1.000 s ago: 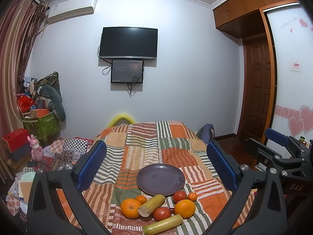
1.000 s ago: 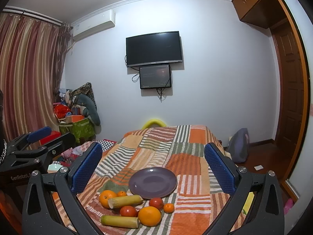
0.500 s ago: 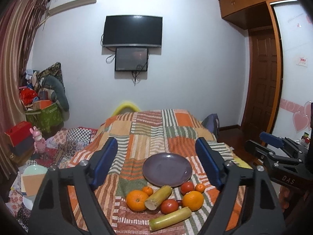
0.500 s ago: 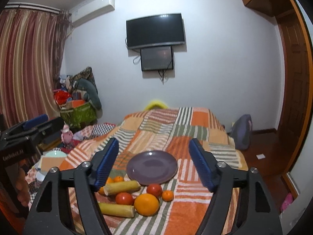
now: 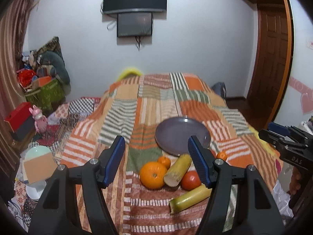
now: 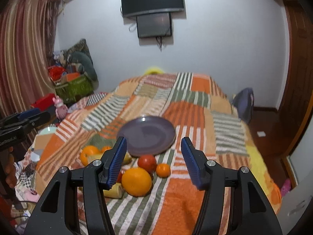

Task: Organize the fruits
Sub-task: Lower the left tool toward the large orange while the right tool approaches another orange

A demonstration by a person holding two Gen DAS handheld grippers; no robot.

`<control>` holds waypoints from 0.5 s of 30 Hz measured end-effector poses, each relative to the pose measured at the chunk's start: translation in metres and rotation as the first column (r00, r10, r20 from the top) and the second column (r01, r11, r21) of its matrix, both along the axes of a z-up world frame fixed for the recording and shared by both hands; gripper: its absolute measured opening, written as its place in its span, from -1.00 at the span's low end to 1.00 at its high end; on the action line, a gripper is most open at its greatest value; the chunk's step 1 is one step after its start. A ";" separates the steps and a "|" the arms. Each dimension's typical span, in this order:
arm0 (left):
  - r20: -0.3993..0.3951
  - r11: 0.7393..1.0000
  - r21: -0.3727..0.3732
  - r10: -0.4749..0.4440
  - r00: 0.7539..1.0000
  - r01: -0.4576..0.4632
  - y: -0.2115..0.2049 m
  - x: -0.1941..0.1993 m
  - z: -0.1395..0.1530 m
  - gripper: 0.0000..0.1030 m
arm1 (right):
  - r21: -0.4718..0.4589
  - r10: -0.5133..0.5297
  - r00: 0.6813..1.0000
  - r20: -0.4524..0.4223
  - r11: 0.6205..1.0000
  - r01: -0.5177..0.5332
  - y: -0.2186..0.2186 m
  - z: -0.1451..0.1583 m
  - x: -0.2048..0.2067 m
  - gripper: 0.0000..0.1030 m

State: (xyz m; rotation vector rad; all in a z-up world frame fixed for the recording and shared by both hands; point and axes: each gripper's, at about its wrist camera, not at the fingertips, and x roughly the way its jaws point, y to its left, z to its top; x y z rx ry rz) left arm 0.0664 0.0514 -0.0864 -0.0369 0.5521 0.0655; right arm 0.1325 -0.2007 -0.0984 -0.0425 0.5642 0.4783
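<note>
- Looking along the left gripper (image 5: 156, 160) from its own camera: its blue-padded jaws are closing with nothing pinched between them, and the pile of fruit lies ahead and below on the striped patchwork bedspread (image 5: 121, 117).
- The large round orange (image 5: 153, 174) sits almost on the line between the pads, with a small tangerine (image 5: 164, 161) just behind it. The upper pale yellow-green cane stalk (image 5: 178, 170) leans beside the orange, its long axis running toward the empty round purple plate (image 5: 183, 135).
- The right-hand pad cuts off a red tomato (image 5: 190, 180) and another small tangerine (image 5: 222, 155). The lower cane stalk (image 5: 188, 196) lies crosswise, nearest the camera.
- From the right wrist: the right gripper (image 6: 153, 163) is also closing on empty air. A second large orange (image 6: 136, 181) lies just ahead between its pads, so this hand looks nearer to it.
- Its left pad hides much of the stalks, and blur softens the plate's rim.
</note>
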 end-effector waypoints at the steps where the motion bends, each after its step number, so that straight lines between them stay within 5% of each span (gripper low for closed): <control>1: -0.018 1.000 0.001 -0.001 1.000 0.001 0.002 0.003 -0.005 0.30 | -0.003 0.007 0.999 -0.034 1.000 -0.007 0.001 -0.006 0.004 0.06; 15: -0.276 0.999 -0.051 0.001 0.961 -0.015 0.042 0.049 -0.089 0.50 | -0.046 0.027 0.970 -0.242 0.998 -0.039 0.020 -0.055 0.032 0.06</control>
